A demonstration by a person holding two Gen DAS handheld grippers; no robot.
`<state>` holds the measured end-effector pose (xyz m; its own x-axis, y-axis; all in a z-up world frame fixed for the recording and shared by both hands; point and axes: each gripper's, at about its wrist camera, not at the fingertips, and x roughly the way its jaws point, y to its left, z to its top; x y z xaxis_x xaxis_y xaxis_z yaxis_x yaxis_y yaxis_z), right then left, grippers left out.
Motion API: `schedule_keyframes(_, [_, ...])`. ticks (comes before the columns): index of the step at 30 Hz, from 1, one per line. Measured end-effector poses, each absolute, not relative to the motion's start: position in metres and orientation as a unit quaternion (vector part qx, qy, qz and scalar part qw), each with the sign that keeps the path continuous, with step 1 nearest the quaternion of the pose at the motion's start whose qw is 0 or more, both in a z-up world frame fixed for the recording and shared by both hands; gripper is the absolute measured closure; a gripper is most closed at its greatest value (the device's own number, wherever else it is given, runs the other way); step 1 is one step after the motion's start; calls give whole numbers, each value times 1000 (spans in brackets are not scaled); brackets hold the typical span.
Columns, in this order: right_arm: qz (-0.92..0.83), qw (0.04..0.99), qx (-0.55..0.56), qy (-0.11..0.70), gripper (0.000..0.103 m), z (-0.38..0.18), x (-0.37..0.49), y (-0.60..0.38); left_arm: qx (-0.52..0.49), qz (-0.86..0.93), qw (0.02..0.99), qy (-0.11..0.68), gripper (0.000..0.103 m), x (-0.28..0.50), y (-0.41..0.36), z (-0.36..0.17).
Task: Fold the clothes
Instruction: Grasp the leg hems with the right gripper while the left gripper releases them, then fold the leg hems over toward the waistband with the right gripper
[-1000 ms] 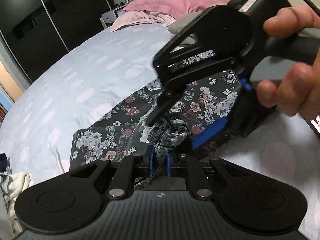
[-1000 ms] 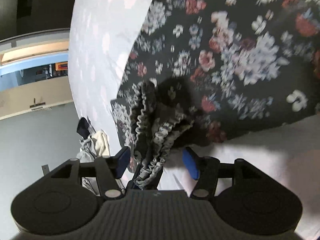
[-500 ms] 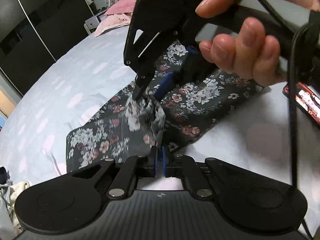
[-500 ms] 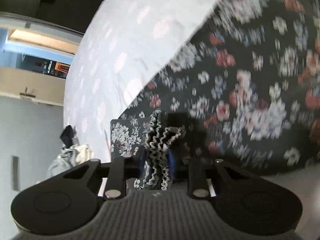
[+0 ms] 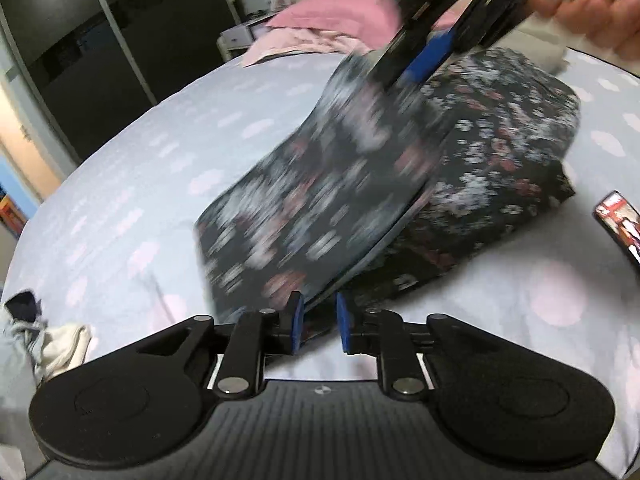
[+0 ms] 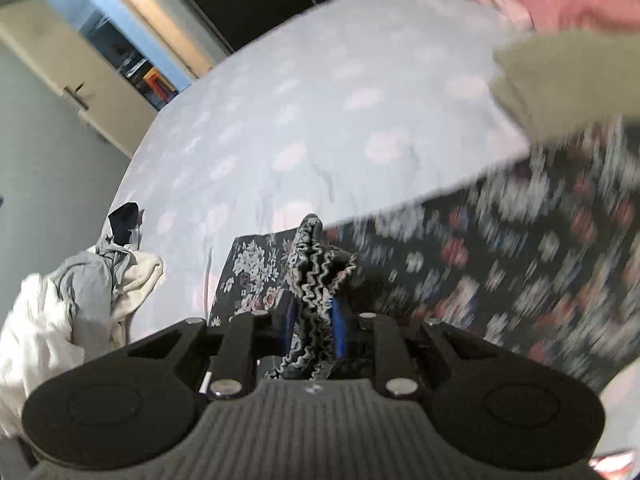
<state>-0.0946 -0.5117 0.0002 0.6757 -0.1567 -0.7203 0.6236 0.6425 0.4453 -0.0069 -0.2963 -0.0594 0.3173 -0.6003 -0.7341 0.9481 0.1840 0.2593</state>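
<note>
A dark floral garment (image 5: 320, 200) lies on the pale blue bed sheet (image 5: 140, 180), with one side pulled up into a slope. My right gripper (image 5: 416, 60) holds that raised side from above, a person's hand on its handle. In the right wrist view its jaws are closing, and the right gripper (image 6: 314, 320) pinches the gathered elastic edge of the garment (image 6: 500, 272) between the blue pads. My left gripper (image 5: 318, 328) sits low at the garment's near edge. Its jaws are opening; the fabric edge runs between the pads with a gap beside it.
A phone (image 5: 620, 228) with a lit screen lies on the sheet at the right. Pink pillows (image 5: 340, 12) are at the head of the bed, a beige cloth (image 6: 560, 80) next to them. A heap of pale clothes (image 6: 60, 300) sits at the left bed edge. A dark wardrobe (image 5: 100, 40) stands behind.
The right gripper closed on the bunched elastic edge, rolled and rose, pulling the garment up into a slope. The left gripper's pads, shut before, have parted.
</note>
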Motion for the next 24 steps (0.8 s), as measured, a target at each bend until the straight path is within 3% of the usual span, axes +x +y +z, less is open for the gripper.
schedule_keyframes(3, [-243,851,330,329,82,35,-106,-525,350,-520,735,259,75,7,-289,-64])
schedule_keyframes(11, [-279,852,290,335,83,106,-153,-561,351,-507,732,287,74,25,-286,-75])
schedule_keyframes(24, [-358,821,273,351,83,107,-238,-634,350,-540,708,291,75,10,-317,-79])
